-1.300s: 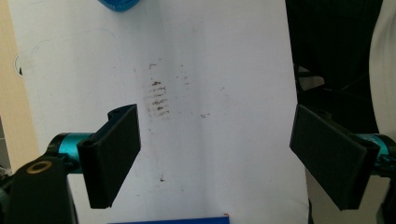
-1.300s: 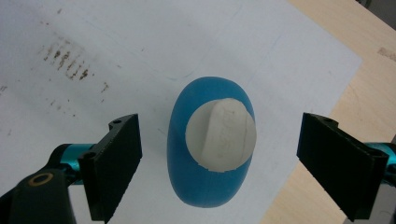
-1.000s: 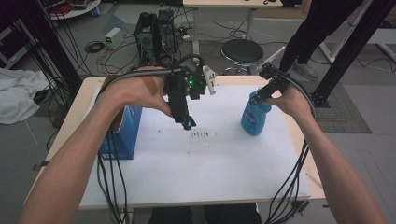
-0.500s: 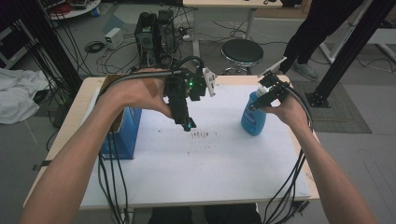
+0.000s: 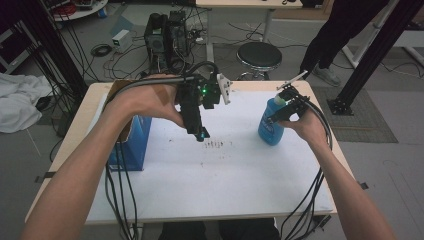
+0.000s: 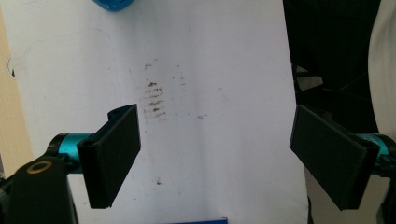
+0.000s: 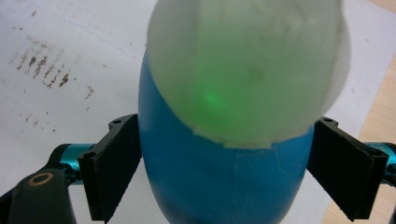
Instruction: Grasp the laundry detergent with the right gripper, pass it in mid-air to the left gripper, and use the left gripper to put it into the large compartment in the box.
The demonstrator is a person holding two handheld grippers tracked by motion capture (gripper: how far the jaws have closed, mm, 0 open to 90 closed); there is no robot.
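blue bottle (image 5: 270, 128) upright, pale cap up, between right claw's (image 7: 224, 172) spread jaws; left claw (image 6: 219, 158) released

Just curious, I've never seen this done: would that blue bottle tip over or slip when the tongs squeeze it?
The blue bottle looks rounded and smooth, so it may slip. It stands upright and tall on the white sheet, so a sideways push could tip it. It is probably plastic, hardly fragile.

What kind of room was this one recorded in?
Most likely a lab or workshop: a computer tower stands on the floor among loose cables, a black metal frame rises at the right, and a round stool sits behind the table.
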